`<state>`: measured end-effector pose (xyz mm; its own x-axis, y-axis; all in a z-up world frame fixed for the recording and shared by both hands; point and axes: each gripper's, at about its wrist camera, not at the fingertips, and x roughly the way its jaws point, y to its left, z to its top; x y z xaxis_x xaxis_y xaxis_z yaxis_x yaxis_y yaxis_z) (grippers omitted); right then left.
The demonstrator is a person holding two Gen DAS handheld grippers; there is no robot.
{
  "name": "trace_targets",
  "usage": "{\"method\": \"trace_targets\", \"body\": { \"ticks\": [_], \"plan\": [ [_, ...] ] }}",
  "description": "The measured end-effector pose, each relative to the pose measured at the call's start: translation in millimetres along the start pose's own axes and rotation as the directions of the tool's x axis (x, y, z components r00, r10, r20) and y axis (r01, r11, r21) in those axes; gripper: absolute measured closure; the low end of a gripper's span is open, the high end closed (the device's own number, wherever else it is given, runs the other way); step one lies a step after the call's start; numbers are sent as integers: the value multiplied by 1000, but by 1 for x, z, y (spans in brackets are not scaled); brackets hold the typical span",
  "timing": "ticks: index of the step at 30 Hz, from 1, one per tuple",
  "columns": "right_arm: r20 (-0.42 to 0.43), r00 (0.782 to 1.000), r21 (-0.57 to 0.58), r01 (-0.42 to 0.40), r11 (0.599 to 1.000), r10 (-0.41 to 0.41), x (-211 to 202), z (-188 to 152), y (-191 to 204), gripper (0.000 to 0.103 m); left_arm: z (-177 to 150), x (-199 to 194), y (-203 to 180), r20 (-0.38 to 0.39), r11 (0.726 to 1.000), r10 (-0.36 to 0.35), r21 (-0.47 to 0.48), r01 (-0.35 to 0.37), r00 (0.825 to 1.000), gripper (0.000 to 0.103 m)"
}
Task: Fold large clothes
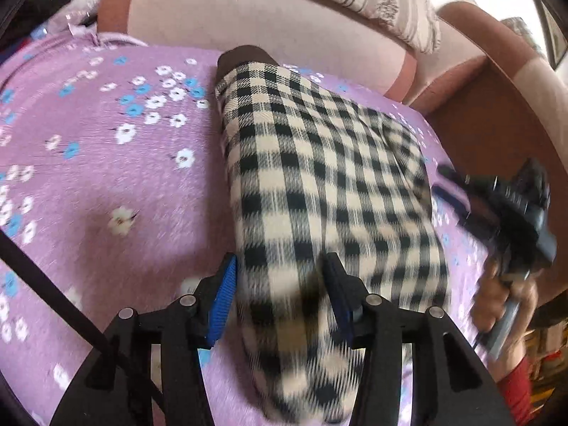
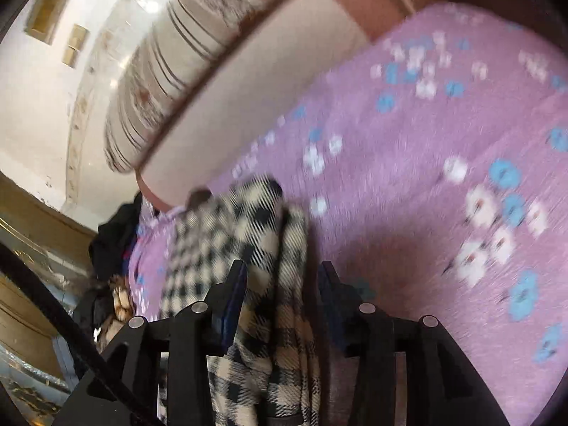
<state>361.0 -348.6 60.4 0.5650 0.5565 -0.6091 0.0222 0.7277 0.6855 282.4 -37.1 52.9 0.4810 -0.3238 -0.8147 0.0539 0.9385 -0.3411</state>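
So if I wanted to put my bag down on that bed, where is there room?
The widest bare stretch of the purple sheet lies left of the checked garment, running up to the headboard. A narrower strip lies right of the garment, but the right gripper crowds it. The near edge is busy too: the left gripper has open fingers straddling the cloth.

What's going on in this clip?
A person is folding a black-and-cream checked garment on a bed with a purple flowered cover, holding a gripper in each hand. The left gripper has its fingers spread with the garment's near end between them, not clamped. The right gripper is likewise open, with bunched folds of the same fabric between its fingers. Both views are motion-blurred. The garment looks partly folded into a long strip.
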Motion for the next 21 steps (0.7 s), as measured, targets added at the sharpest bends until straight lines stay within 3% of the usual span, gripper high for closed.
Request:
{"method": "trace_targets", "body": {
  "ticks": [2,4,6,8,11,15,17,21],
  "plan": [
    [49,997,-54,66,996,-64,-15,0,15,56,-21,-5,-5,2,999,37,33,-37,999,56],
    [82,979,-127,197,972,-187,-24,-6,34,56,-43,-8,-10,7,994,78,70,-78,997,56],
    [135,932,-201,359,912,-337,-33,-16,63,56,-54,-18,-8,28,990,110,83,-112,993,55],
    [174,893,-249,448,859,-415,-48,-29,79,55,-64,-29,-12,56,989,119,78,-123,991,56],
    [245,859,-322,509,798,-449,-76,-48,96,45,-70,-40,-21,84,987,141,69,-147,986,54],
    [356,818,-377,568,732,-452,-93,-58,116,43,-71,-47,-36,108,979,174,84,-184,979,54],
    [353,820,-383,566,730,-451,-93,-57,115,43,-74,-53,-44,130,977,181,92,-194,975,54],
    [261,867,-367,495,788,-424,-83,-51,96,44,-88,-66,-51,172,969,212,89,-230,962,51]
  ]
}}
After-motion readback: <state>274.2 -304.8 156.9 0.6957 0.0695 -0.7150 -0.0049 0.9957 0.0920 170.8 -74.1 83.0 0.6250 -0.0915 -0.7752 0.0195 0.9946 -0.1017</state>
